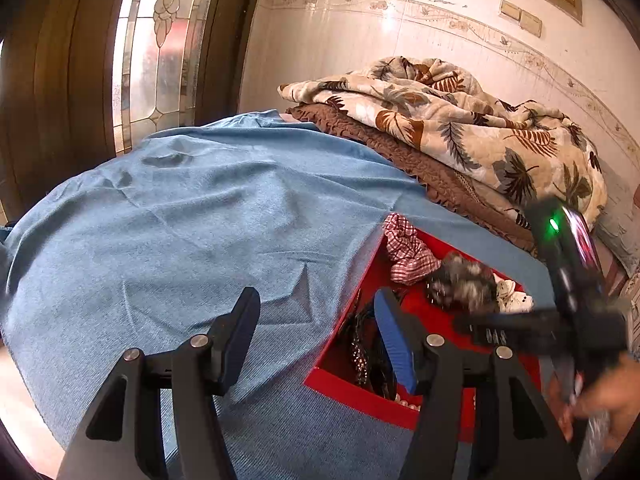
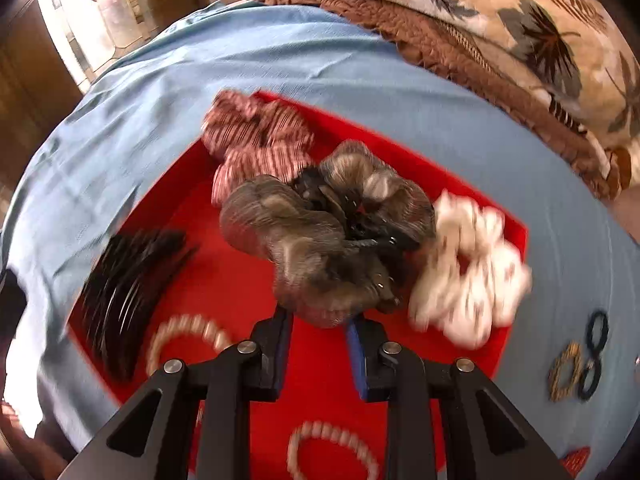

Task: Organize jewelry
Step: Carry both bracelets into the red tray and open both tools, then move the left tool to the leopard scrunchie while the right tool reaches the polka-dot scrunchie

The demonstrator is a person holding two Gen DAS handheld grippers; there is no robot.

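A red tray (image 2: 224,272) lies on a blue cloth (image 2: 400,80). It holds a checked scrunchie (image 2: 256,140), a grey-brown scrunchie (image 2: 320,240), a white scrunchie (image 2: 468,276), black headbands (image 2: 128,280) and pearl bracelets (image 2: 188,336). My right gripper (image 2: 318,318) points down into the tray, its tips pinching the near edge of the grey-brown scrunchie. In the left wrist view, my left gripper (image 1: 316,332) stands open and empty over the tray's left rim (image 1: 360,396). There the grey-brown scrunchie (image 1: 460,280) looks blurred under the right gripper (image 1: 464,322).
A gold hair ring (image 2: 564,372) and black hair ties (image 2: 594,356) lie on the cloth right of the tray. A leaf-patterned blanket (image 1: 460,132) on a brown quilt (image 1: 420,168) is piled behind, against the wall. A glazed wooden door (image 1: 160,40) stands far left.
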